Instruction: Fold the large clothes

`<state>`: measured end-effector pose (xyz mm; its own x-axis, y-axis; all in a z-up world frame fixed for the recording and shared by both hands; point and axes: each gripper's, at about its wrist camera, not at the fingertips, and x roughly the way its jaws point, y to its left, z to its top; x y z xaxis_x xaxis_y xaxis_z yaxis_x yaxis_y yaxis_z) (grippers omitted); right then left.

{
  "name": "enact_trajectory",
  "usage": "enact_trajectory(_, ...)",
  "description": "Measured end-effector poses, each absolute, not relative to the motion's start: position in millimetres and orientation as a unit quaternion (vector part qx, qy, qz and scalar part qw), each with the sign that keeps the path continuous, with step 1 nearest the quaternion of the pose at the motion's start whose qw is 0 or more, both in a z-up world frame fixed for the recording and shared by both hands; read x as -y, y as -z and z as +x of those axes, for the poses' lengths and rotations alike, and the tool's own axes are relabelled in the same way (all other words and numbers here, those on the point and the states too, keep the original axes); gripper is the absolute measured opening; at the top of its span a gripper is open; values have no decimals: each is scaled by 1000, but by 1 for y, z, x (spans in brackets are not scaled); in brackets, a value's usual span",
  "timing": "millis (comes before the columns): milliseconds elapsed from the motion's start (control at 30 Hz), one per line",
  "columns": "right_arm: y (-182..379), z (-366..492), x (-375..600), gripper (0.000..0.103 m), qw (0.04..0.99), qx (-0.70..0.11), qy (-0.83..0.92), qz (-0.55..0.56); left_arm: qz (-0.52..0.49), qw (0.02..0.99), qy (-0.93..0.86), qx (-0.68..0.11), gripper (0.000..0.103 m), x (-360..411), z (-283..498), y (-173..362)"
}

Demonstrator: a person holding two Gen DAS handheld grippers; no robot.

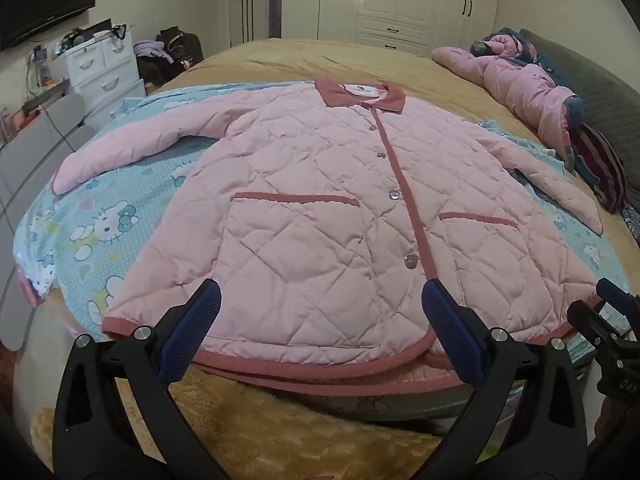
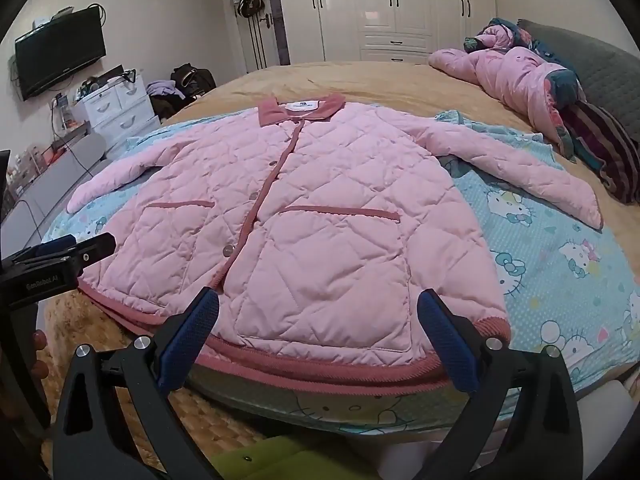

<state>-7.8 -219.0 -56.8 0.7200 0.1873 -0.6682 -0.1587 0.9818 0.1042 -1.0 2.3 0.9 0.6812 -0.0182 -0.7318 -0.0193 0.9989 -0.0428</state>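
We list one pink jacket (image 1: 312, 216), buttoned and spread flat with sleeves out on the bed (image 1: 312, 60), our left gripper (image 1: 320, 340) and right gripper (image 2: 318, 340) both spread wide and empty above its hem, folding not yet begun, sleeves likely first.

Home bedroom: large bed (image 2: 360, 80), white wardrobe (image 2: 392, 8), wall TV (image 2: 60, 56), drawer unit (image 2: 116, 114).

White wardrobes (image 2: 400, 4) behind bed (image 2: 360, 76) — wall television (image 2: 60, 56), drawer chest (image 2: 120, 114).
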Motion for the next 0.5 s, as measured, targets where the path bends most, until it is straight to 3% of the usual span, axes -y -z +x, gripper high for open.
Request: enact_trajectory(500,58,-9,212,99,925,-365,-101,10,-26,918,-1,-396,94,-5,-7,-3)
